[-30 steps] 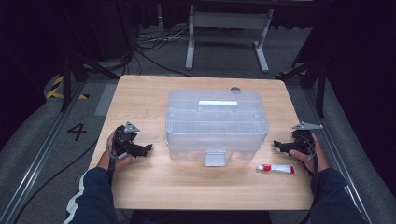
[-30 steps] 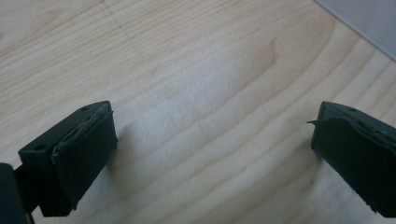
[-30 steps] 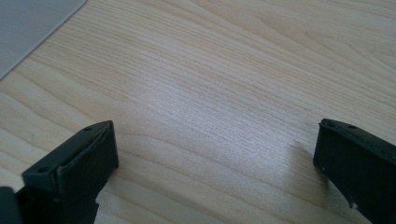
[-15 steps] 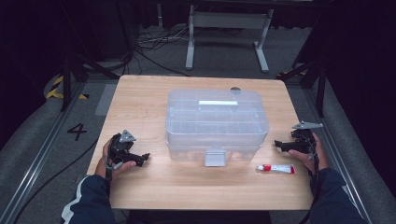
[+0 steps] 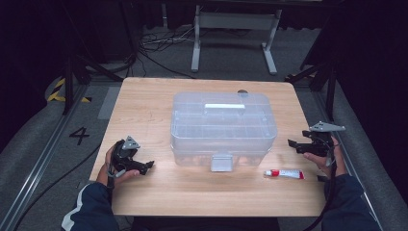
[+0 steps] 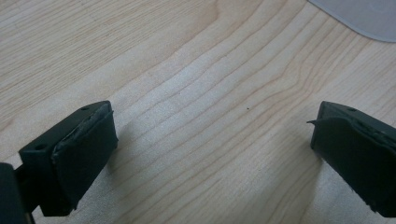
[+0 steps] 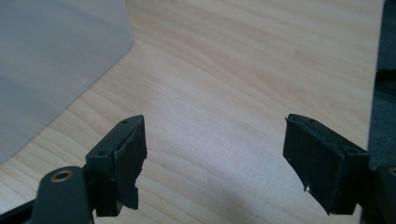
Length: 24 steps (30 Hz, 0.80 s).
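My surface [image 5: 144, 110] is pale wood, matt, with fine grain lines. The box [image 5: 223, 126] on it is frosted translucent plastic. My left tool [image 6: 205, 154] and right tool [image 7: 212, 163] carry matt black pads [image 6: 86, 158], edges rough and chipped.

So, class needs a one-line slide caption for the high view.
Open grippers, left and right, flank a closed clear box; tube in front.

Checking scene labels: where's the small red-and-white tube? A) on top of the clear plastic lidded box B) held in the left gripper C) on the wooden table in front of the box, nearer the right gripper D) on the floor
C: the small red-and-white tube lies on the wooden table, in front of the clear plastic lidded box and near the right gripper, untouched.
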Each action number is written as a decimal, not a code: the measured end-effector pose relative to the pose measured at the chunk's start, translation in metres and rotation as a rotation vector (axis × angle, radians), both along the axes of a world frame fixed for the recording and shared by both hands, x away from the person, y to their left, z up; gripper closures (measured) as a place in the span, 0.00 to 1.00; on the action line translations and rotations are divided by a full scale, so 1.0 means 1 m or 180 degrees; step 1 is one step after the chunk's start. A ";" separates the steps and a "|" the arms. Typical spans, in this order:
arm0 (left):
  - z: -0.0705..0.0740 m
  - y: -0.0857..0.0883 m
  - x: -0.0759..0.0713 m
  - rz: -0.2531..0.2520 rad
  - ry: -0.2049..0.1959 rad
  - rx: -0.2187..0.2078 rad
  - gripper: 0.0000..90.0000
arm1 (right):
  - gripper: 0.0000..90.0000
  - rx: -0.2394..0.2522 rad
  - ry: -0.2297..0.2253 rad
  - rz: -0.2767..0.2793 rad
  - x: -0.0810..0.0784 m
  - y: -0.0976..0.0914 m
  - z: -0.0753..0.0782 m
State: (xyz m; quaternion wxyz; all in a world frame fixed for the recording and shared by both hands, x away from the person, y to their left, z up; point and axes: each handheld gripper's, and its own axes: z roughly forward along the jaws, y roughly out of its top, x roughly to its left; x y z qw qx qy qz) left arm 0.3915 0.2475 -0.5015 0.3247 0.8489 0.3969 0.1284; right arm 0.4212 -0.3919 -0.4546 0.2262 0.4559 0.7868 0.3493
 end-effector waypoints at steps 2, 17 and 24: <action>0.000 0.000 0.000 0.0000 -0.0009 0.0008 0.01 | 0.25 0.0051 -0.0073 0.0017 -0.002 0.001 0.006; 0.000 0.000 0.000 -0.0003 -0.0001 -0.0004 0.01 | 0.27 0.0186 -0.0493 0.0278 -0.023 0.020 0.053; 0.000 0.000 0.000 0.0004 -0.0025 0.0023 0.01 | 0.32 0.0202 -0.0689 0.0372 -0.031 0.031 0.077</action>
